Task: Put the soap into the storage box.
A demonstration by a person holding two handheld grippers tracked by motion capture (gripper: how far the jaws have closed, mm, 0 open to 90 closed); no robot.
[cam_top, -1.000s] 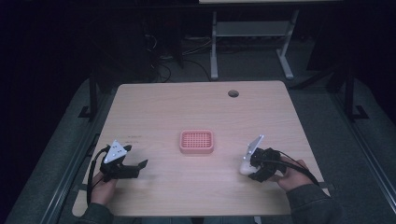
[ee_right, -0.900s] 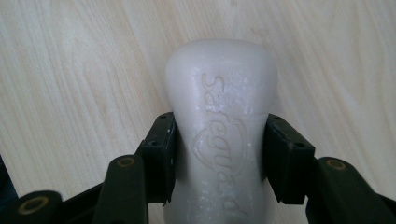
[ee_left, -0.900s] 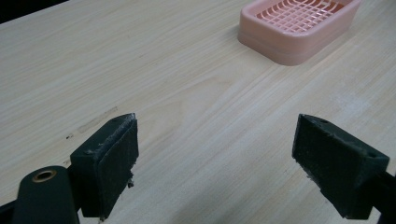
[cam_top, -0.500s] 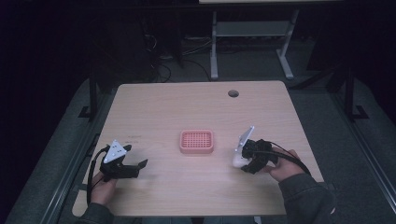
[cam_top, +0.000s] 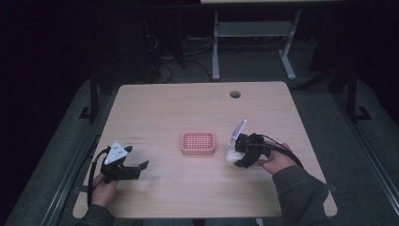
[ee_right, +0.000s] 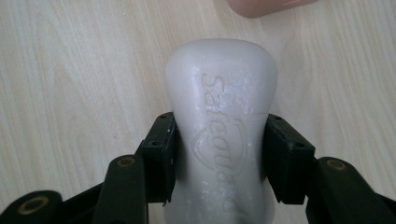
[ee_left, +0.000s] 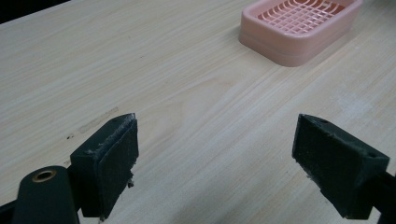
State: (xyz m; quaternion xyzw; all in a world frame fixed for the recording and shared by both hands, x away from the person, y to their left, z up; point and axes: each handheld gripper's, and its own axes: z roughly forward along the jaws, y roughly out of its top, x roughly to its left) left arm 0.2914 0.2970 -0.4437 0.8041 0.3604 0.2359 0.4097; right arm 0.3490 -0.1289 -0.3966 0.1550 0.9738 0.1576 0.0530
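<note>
A pink soap dish point(cam_top: 198, 142) with a grid top sits at the middle of the table; the left gripper view has it at the upper right point(ee_left: 299, 25). My right gripper point(cam_top: 234, 155) is shut on a white soap bar point(ee_right: 222, 121), just right of the dish and a little above the wood. The bar point(cam_top: 231, 154) carries an embossed name and sticks out past the jaws. The dish's pink edge point(ee_right: 266, 5) peeks in at the top of the right gripper view. My left gripper point(cam_top: 136, 168) rests open near the table's front left corner, with bare wood between its jaws point(ee_left: 217, 158).
A round cable hole point(cam_top: 235, 94) lies near the table's far edge. The wooden table point(cam_top: 179, 113) stands on a dark floor, with white desk legs point(cam_top: 215, 52) and cables behind it. A dark rail point(cam_top: 70, 179) runs along the table's left side.
My right gripper has carried the soap bar leftward toward the pink dish, tilting as it went. The left gripper has stayed in place.
</note>
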